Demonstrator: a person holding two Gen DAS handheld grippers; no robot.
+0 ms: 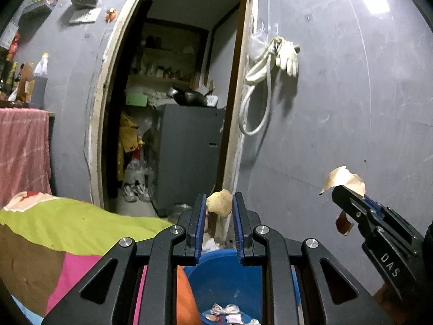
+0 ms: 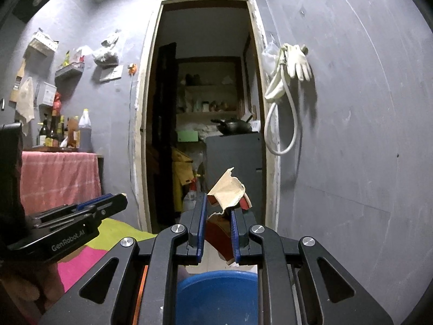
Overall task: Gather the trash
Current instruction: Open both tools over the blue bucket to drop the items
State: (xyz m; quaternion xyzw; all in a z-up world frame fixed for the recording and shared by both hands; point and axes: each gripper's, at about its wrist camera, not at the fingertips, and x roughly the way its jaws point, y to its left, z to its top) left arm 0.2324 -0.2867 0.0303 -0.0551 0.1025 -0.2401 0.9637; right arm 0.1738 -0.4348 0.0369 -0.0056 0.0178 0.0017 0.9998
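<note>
Trash scrap, blue bin, grey wall

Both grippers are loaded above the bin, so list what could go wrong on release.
1. The left gripper pinches its yellowish scrap near the blue bin's far rim; it might fall outside.
2. The torn cardboard in the right gripper is light and could flutter past the bin.

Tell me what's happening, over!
Left gripper shut on a yellowish scrap. Right gripper shut on torn brown-and-red paper. Blue bin right below, some trash already inside. Nothing in the way.
</note>
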